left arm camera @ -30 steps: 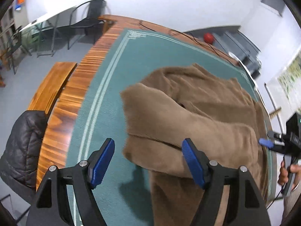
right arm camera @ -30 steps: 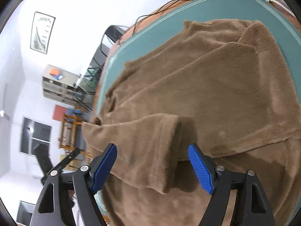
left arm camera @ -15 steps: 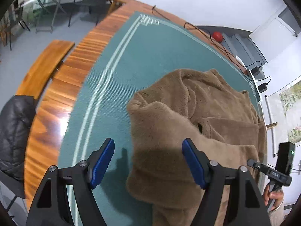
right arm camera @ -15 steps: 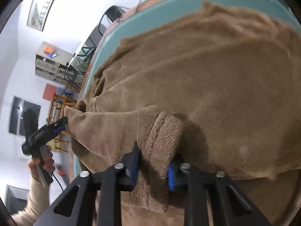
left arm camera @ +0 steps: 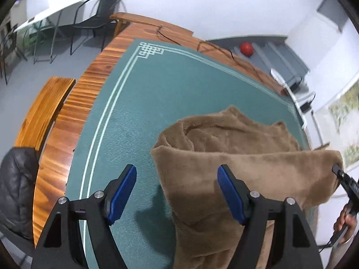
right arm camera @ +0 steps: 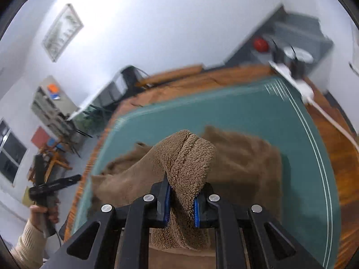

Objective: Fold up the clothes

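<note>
Over the table (left arm camera: 94, 85), our right hand-held gripper (right arm camera: 180, 199) clenched the brown garment's (left arm camera: 224, 174) cuff (right arm camera: 190, 157) to lift it; the left hand-held gripper (left arm camera: 177, 188) hung released beside it.

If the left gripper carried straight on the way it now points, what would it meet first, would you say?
Probably the left edge of the brown fleece garment, or the green mat beside it; the left gripper is open, and depth is unclear.

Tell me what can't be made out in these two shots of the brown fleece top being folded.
- Brown fleece top: its near end is cut off by the bottom edge of the left wrist view, partly behind the open left hand-held gripper.
- Pinched fabric: in the right wrist view the right hand-held gripper covers the part it clamps.
- Far table end: motion blur smears the items there.
- Person: only a hand and sleeve show.
</note>
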